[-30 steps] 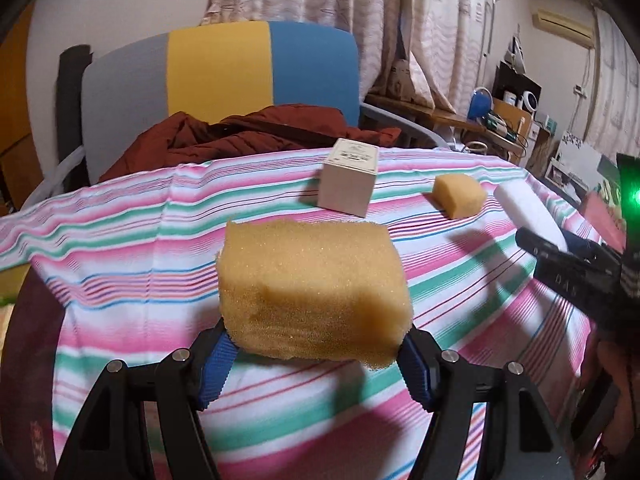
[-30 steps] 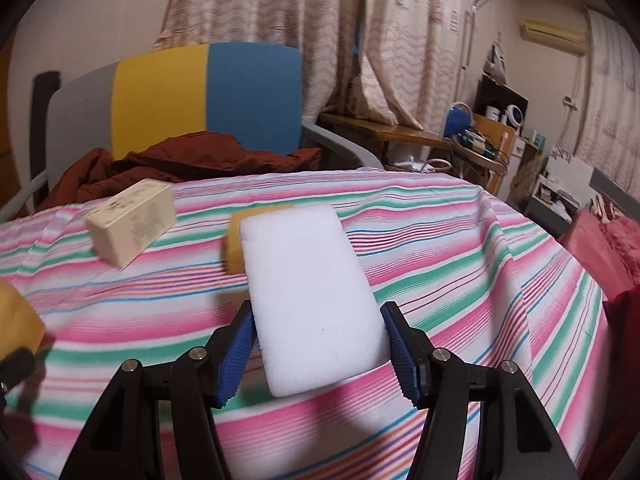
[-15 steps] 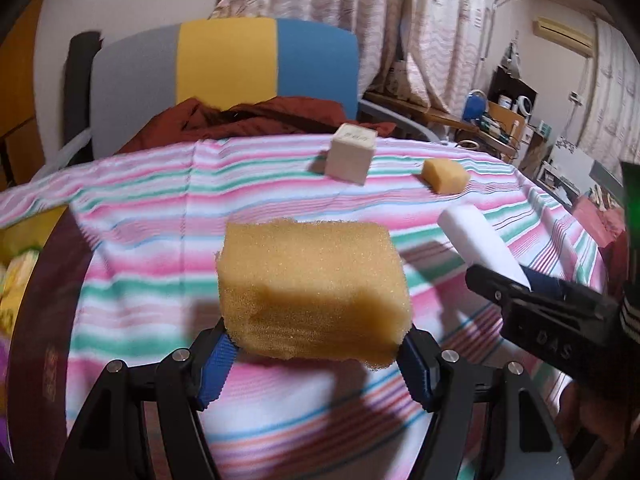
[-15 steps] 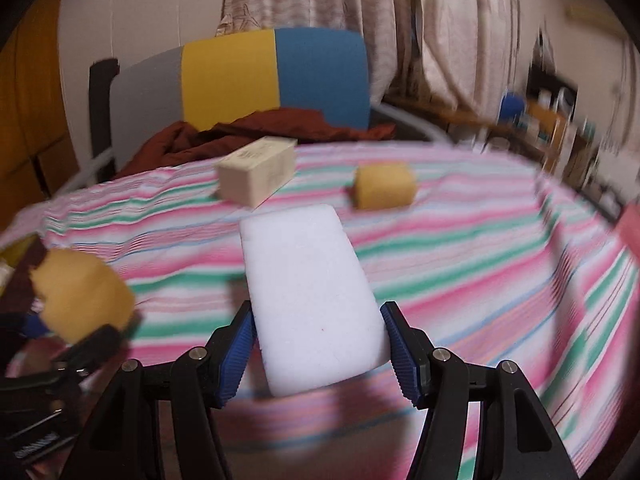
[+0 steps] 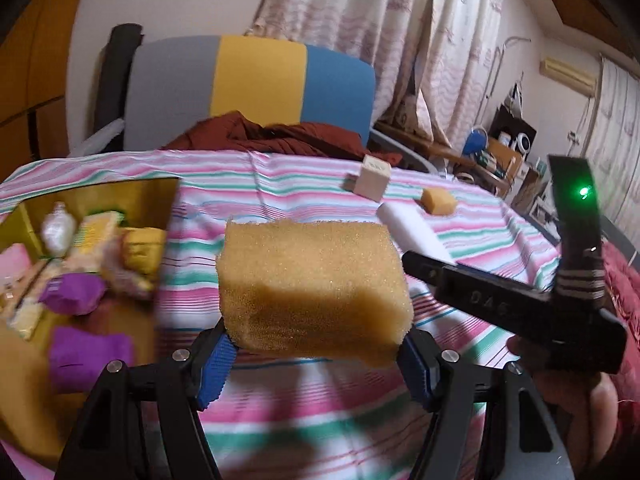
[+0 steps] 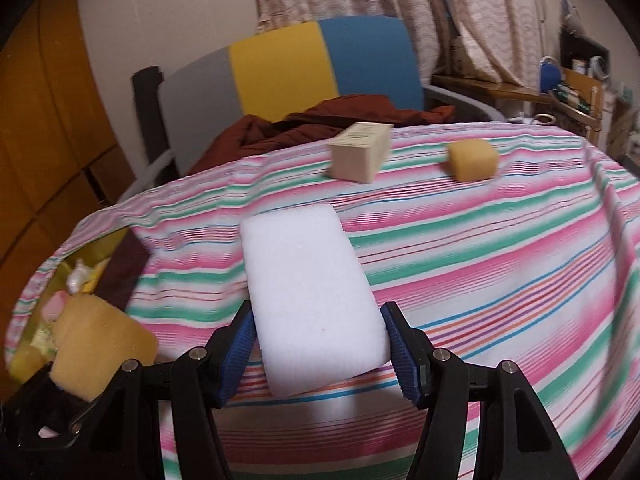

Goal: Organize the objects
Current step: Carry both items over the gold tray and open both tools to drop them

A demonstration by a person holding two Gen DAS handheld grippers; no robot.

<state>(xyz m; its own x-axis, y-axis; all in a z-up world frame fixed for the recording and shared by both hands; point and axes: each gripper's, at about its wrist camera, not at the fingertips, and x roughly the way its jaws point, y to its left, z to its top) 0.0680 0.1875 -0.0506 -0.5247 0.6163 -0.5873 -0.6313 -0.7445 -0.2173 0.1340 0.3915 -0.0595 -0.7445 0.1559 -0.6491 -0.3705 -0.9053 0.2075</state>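
Left gripper (image 5: 316,354) clenched on large tan rectangular foam sponge (image 5: 312,288), held above striped pink-green tablecloth (image 5: 280,420). Right gripper (image 6: 318,354) clenched on white rectangular foam block (image 6: 312,300). Yellow cardboard box of mixed items (image 5: 116,196) at 9 o'clock of sponge. Small beige carton (image 6: 360,156) and small tan sponge (image 6: 472,160) at 12–1 o'clock, far side of cloth.

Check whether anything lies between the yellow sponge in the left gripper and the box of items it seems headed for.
Nothing visible does: only bare striped tablecloth separates the yellow sponge from the yellow box.
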